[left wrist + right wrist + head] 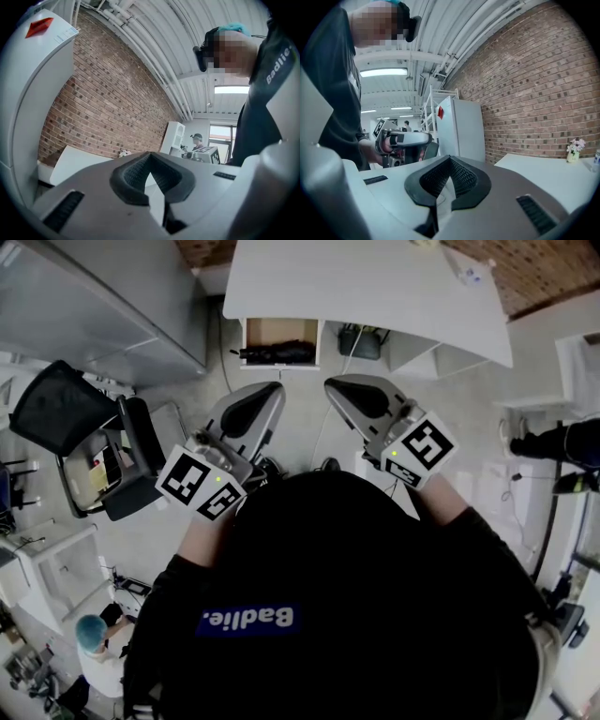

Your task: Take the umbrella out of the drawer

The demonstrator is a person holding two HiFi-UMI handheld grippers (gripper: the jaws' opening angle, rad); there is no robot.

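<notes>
A black office chair [58, 407] stands on the floor at the far left, beside a tall white cabinet [33, 98] with a red sticker on its side. Next comes the left gripper [261, 395], held out level in front of the person's chest and pointing towards the desk [375, 287]. Its jaws are closed together with nothing between them, and its marker cube sits nearest the body.

Just beyond its tip, under the left end of the white desk, the drawer [279, 330] stands pulled open. The black folded umbrella [277, 353] lies crosswise in it, along the front edge, well apart from both grippers.

To the right of that, the right gripper [339, 390] is tipped slightly down and angled in towards the left one, so the two tips are near each other without touching. Its jaws are also closed and empty.

In the space under the desk, right of the drawer, sits a dark object [361, 341] with cables, possibly a bag or a box; the view is too small to tell. A small vase of flowers [574, 150] stands on the desk against the brick wall [534, 84].
</notes>
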